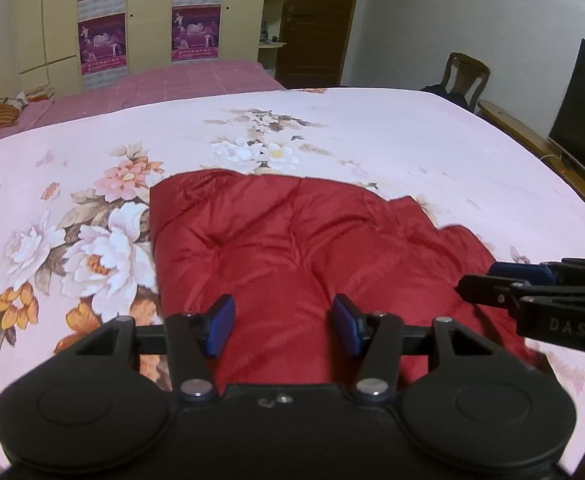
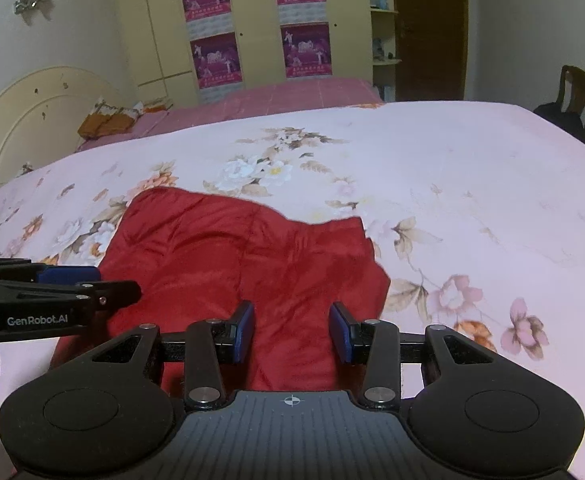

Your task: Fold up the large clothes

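Hovering over the puffy, glossy red quilted jacket [image 1: 292, 248], which lies partly folded on the pink floral bedspread [image 1: 412, 140]. Left gripper [image 1: 282, 330] and right gripper [image 2: 291, 333] both sit half-open, nothing between the blue pads. Looks like between folds; next move probably needs a fresh grab at an edge.

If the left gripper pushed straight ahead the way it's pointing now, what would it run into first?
Most likely the red padded garment: the left gripper is open, empty and angled down at the cloth lying on the floral bedspread. How far above it the gripper hangs is unclear.
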Available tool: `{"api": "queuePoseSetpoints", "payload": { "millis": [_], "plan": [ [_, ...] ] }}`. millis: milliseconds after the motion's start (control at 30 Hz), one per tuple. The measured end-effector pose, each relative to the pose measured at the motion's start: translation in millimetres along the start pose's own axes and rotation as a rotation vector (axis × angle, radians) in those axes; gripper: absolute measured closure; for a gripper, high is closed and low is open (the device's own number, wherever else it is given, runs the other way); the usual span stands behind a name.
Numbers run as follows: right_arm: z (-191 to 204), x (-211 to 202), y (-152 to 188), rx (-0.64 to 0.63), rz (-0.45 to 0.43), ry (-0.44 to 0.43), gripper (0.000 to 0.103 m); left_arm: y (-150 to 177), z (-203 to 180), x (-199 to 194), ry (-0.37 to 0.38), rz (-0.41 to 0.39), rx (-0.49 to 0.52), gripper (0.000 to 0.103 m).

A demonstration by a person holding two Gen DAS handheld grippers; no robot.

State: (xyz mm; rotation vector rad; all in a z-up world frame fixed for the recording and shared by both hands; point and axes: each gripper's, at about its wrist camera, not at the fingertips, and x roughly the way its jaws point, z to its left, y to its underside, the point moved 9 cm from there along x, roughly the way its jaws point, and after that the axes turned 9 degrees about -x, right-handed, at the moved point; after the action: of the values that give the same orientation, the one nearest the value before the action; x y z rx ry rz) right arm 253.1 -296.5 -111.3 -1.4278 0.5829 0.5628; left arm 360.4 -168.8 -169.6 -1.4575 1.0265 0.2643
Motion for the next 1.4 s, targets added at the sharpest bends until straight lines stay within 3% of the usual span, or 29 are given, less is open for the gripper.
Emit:
{"api": "queuePoseSetpoints", "payload": {
  "millis": [600,900,1100,1133,1167,1200,1267,1400],
  "plan": [
    [25,-45,70,-0.058,0.128,-0.033,0.062,57,8,-36,0.058,0.054,0.032,0.048],
    [27,-30,104,-0.099,0.207,-0.024,0.062,66,7,-23,0.065,0.061,0.069,0.048],
    [6,-51,85,0.036,0.168,-0.082,0.061,50,22,-34,0.042,0.055,-0.039,0.032],
    [1,-54,79,0.065,0.151,-0.089,0.056,47,26,-35,0.036,0.053,-0.063,0.031],
    [-3,-55,74,0.092,0.136,-0.094,0.043,44,30,-37,0.032,0.050,-0.087,0.027],
    [-8,-56,70,0.116,0.115,-0.087,0.014,41,35,-38,0.028,0.049,-0.114,0.025],
    [-15,-54,59,0.134,0.077,-0.092,0.010,37,44,-36,0.023,0.059,-0.166,0.021],
    [-24,-33,40,0.199,0.065,-0.151,0.010,33,56,-24,0.054,0.100,-0.275,0.020]
  ]
}}
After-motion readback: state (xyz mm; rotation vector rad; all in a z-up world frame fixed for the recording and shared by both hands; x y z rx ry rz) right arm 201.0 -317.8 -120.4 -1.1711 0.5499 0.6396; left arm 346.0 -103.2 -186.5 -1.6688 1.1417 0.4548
